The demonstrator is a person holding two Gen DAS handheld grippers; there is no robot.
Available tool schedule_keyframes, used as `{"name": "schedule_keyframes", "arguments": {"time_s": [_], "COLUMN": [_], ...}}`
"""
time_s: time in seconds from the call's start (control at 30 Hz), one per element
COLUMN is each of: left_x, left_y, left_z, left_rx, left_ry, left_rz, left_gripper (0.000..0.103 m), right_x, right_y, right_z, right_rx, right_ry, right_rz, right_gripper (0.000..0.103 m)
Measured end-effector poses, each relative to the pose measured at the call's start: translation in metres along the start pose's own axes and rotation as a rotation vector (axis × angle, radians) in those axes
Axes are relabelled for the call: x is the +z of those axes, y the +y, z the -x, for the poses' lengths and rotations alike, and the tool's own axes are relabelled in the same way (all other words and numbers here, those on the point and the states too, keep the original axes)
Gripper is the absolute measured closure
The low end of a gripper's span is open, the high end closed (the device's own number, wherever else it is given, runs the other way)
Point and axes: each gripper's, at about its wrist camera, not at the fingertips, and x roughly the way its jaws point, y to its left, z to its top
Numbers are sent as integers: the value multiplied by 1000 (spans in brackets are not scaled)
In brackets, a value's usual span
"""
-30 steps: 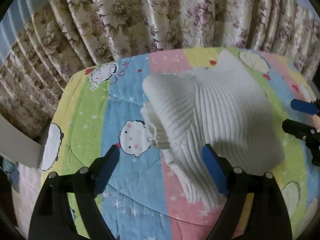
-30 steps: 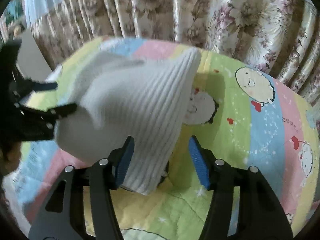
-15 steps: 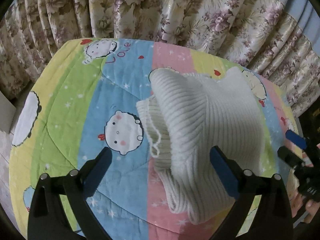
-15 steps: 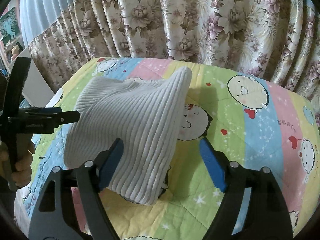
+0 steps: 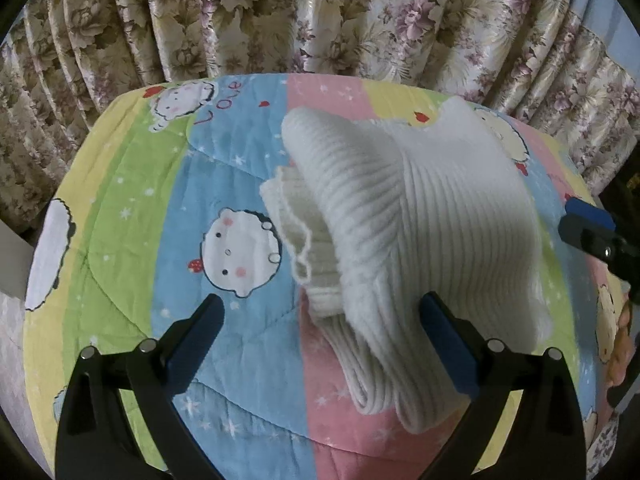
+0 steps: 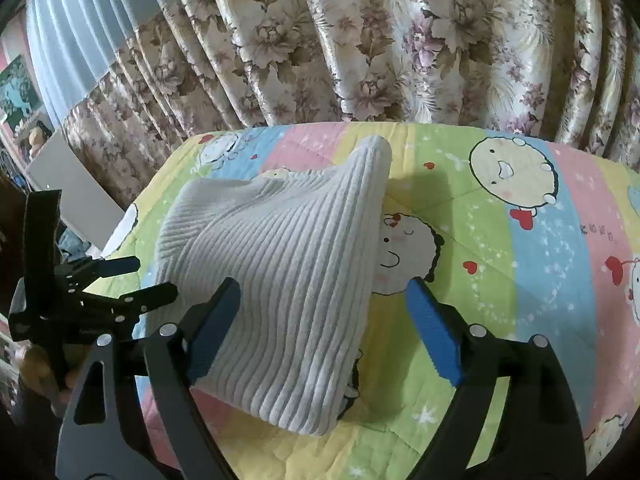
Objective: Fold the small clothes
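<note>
A white ribbed knit garment (image 5: 420,232) lies folded in layers on the striped cartoon quilt (image 5: 132,208). My left gripper (image 5: 320,340) is open just above the garment's near left end. Its right finger (image 5: 448,344) is over the knit and its left finger (image 5: 196,340) is over bare quilt. In the right wrist view the garment (image 6: 280,280) rests loose between the fingers of my right gripper (image 6: 322,328). Those jaws are opening and the pads do not press on the cloth. Each gripper shows in the other's view: the right gripper (image 5: 588,224) and the left gripper (image 6: 120,280).
Floral curtains (image 6: 360,40) hang close behind the quilt's far edge. A white board (image 6: 76,184) leans at the left side. A person's hand (image 6: 36,364) holds the left gripper's handle. Bare quilt (image 6: 540,240) spreads to the right of the garment.
The right jaws have spread wider and the garment has settled onto the quilt. My left gripper has dipped closer to the garment's left end, its jaws a little wider.
</note>
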Motion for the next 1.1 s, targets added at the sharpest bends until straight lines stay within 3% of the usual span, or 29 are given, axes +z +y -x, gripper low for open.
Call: {"name": "schedule_keyframes", "arguments": {"time_s": [0.2,0.4,0.63,0.77,0.87,0.93,1.1], "left_x": [-10,-7,-3,-4,-6,-6,-2], "left_y": [-2,0,-13,-16,-22,-25,-27], "left_z": [-17,-31,-47,-49,-46,-43,-42], "left_rx": [-10,-89,-135,-129,-118,-132,-136], "left_ry": [-5,-4,-5,-15,-25,-23,-9], "left_rz": [-41,-13,-45,-74,-130,-151,-166], "left_gripper": [2,1,1,2,11,23,30], "right_x": [0,2,4,8,14,20,31], "right_y": [1,-3,-11,-16,-18,-20,-19], "right_z": [-5,-9,-17,-24,-33,-41,-65], "right_rx": [-7,-23,-25,-7,1,16,68], "right_ry": [3,5,17,25,37,50,97], "right_rz": [11,22,12,-12,-10,-16,-23], "right_gripper": [17,17,17,16,16,16,16]}}
